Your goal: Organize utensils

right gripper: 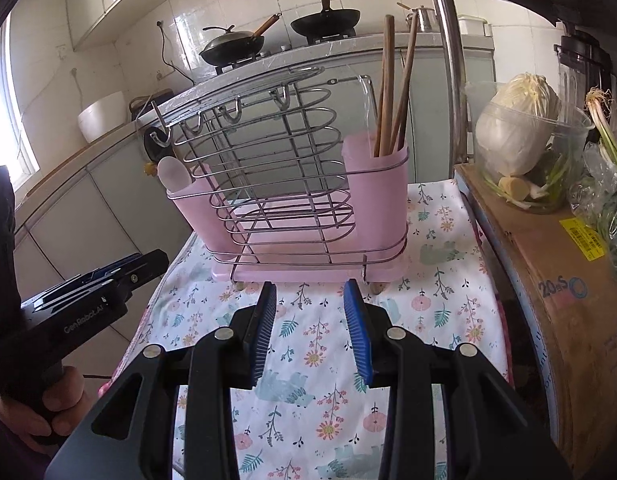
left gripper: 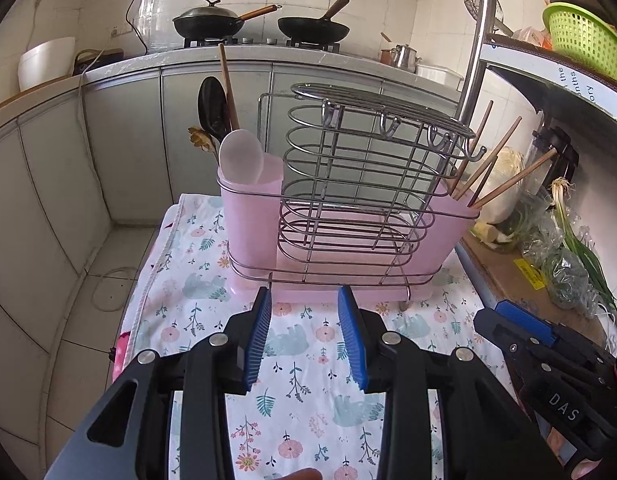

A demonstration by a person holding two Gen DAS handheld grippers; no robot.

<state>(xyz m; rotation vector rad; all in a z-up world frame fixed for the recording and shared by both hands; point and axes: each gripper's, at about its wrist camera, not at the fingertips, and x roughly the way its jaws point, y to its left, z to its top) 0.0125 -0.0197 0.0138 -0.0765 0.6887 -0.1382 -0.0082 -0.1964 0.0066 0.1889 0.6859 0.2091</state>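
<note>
A pink utensil rack with a wire frame (left gripper: 348, 208) stands on a floral cloth (left gripper: 300, 380); it also shows in the right wrist view (right gripper: 300, 200). Its left cup (left gripper: 250, 220) holds a white spoon (left gripper: 240, 156), a black spoon (left gripper: 211, 108) and a wooden stick. Its right cup (right gripper: 378, 188) holds several wooden chopsticks (right gripper: 388, 88). My left gripper (left gripper: 304, 300) is open and empty, just in front of the rack's base. My right gripper (right gripper: 310, 294) is open and empty, also in front of the base.
A cardboard box (right gripper: 556, 300) with a bowl of cabbage (right gripper: 520, 136) and greens stands right of the cloth. A steel pole (left gripper: 478, 40) rises behind the rack. The kitchen counter with two woks (left gripper: 312, 28) lies beyond. The floor drops off left of the cloth.
</note>
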